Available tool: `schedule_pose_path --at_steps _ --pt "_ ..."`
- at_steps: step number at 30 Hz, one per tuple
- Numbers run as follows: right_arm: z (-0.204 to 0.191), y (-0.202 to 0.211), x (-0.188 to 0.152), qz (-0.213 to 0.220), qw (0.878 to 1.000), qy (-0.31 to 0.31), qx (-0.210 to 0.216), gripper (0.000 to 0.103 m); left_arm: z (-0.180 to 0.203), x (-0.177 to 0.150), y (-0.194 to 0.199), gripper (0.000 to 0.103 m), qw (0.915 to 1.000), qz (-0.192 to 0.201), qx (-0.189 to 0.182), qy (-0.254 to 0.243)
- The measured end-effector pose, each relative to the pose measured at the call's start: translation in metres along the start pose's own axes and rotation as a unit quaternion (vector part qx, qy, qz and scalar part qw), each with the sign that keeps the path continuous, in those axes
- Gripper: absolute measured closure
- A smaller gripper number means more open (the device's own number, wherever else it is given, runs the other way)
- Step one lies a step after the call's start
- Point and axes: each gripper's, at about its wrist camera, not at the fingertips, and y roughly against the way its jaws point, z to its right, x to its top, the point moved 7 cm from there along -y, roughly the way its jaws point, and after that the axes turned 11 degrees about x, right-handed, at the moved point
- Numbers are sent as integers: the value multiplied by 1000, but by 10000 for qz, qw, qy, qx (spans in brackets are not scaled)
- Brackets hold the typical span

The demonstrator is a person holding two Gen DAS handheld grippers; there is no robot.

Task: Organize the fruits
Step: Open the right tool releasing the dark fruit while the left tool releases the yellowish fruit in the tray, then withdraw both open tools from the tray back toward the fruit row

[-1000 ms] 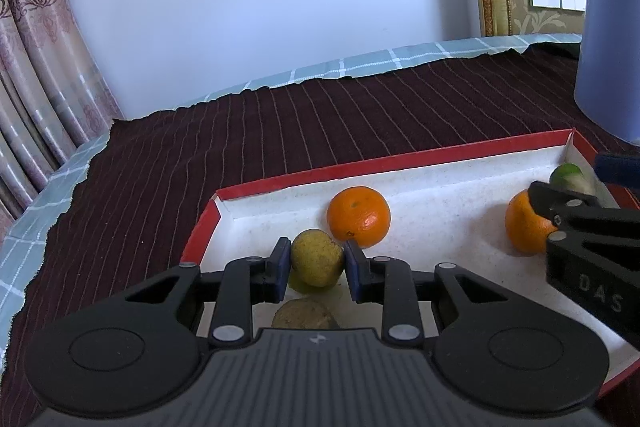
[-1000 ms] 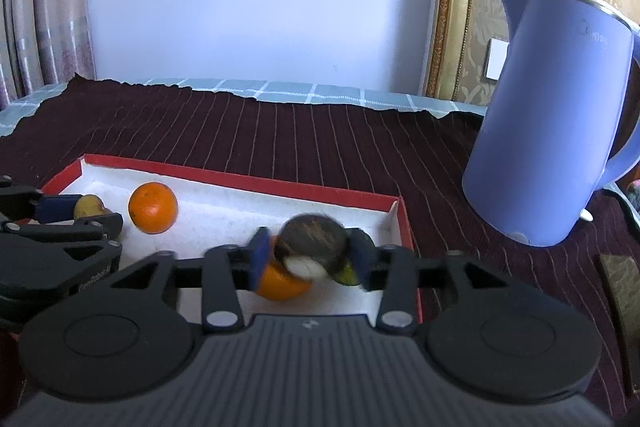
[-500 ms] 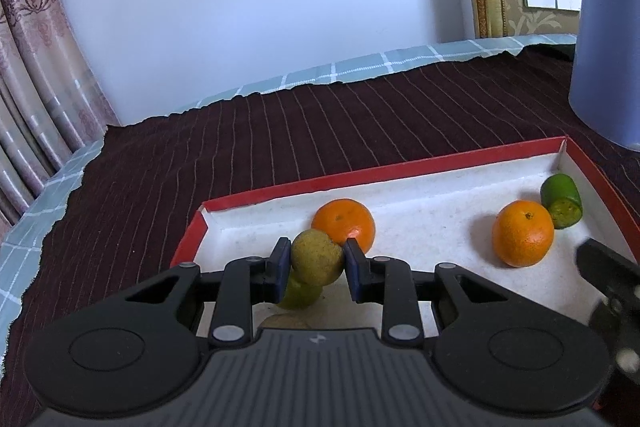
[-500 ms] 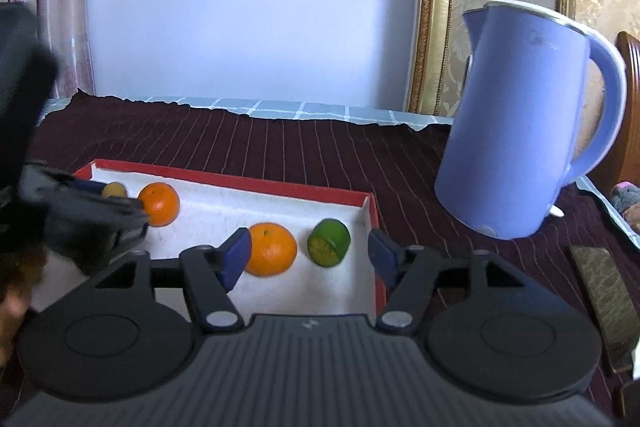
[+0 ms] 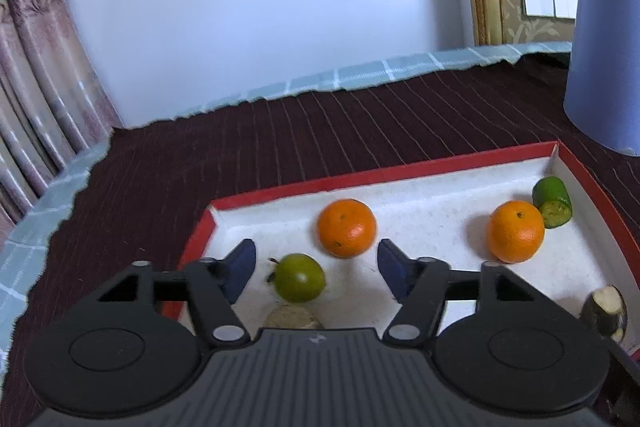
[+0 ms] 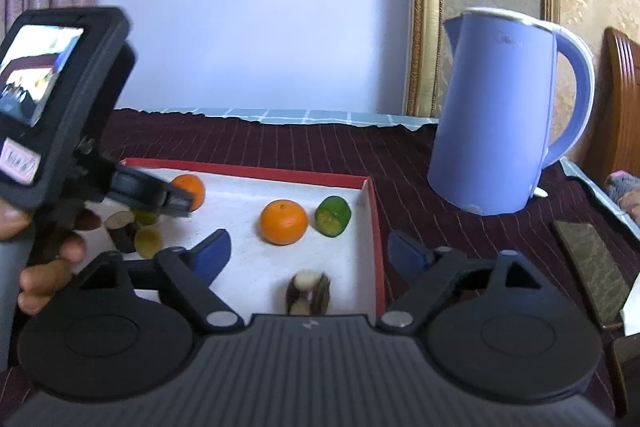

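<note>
Resting inside the red-rimmed tray (image 5: 400, 169), all visible fruit looks sorted; left gripper (image 5: 316, 267) and right gripper (image 6: 308, 247) both gape wide, empty, the green fruit (image 5: 300, 277) lying at six o'clock of the left orange (image 5: 346, 227).

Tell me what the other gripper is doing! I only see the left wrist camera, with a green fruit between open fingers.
Observer: The right gripper is open and holds nothing. It hovers over the near right end of the tray.
Operator: Does the blue kettle have a handle? I just see its side.
Observer: Yes. The kettle has a curved handle on its right side, pointing away from the tray.
Operator: Is there anything past the kettle?
Observer: A flat dark object lies to the kettle's right, nearer the camera. I cannot tell what it is.
</note>
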Motion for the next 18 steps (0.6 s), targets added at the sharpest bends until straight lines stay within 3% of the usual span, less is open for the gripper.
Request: schedule_pose_path --at_steps 8,13,18 --pt "-8 11 -12 -32 9999 101 -2 12 -40 -11 20 36 9994 9 -2 338" --pt "-12 14 -23 -101 9998 166 -18 4 -64 -39 36 36 9982 -70 -246 539" --pt "-22 13 -36 -293 9991 302 109 3 -80 -67 52 36 9978 13 -262 610"
